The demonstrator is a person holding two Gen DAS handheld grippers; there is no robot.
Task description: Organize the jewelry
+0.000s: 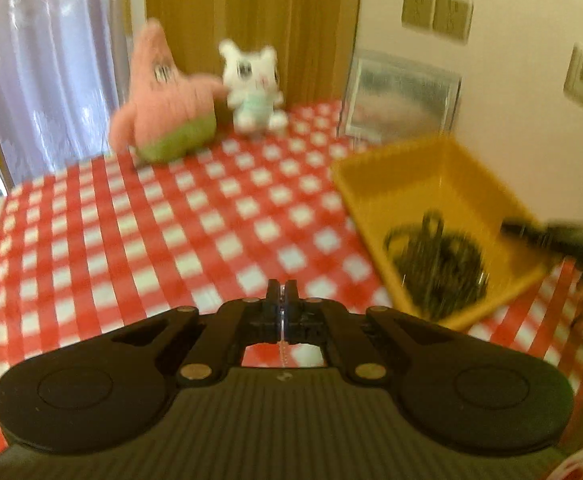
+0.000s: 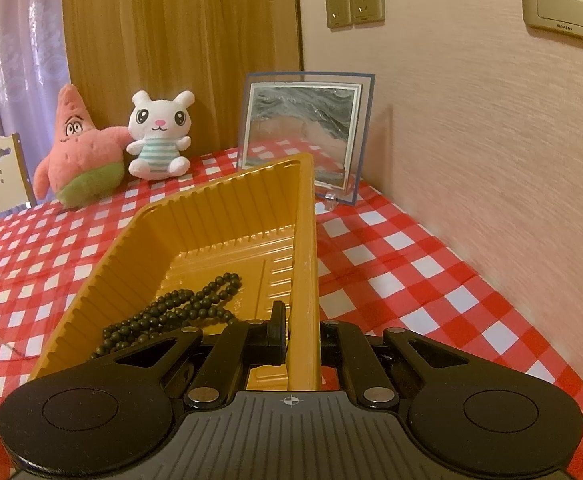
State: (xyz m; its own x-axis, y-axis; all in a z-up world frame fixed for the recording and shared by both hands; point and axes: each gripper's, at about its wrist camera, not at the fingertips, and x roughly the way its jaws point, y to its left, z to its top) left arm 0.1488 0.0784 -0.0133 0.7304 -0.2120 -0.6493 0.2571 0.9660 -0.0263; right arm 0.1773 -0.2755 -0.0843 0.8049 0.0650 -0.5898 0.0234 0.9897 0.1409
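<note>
Left gripper (image 1: 282,286) above checkered table (image 1: 139,216), fingers clenched on thin silver chain (image 1: 282,346) dangling below. Yellow tray (image 2: 195,216) to right holds dark bead necklace (image 2: 179,304). Right gripper (image 2: 297,332) fingers clamped on tray's right wall.

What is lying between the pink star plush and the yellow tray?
Only bare checked tablecloth lies between the pink star plush and the yellow tray, as the left wrist view shows.
</note>
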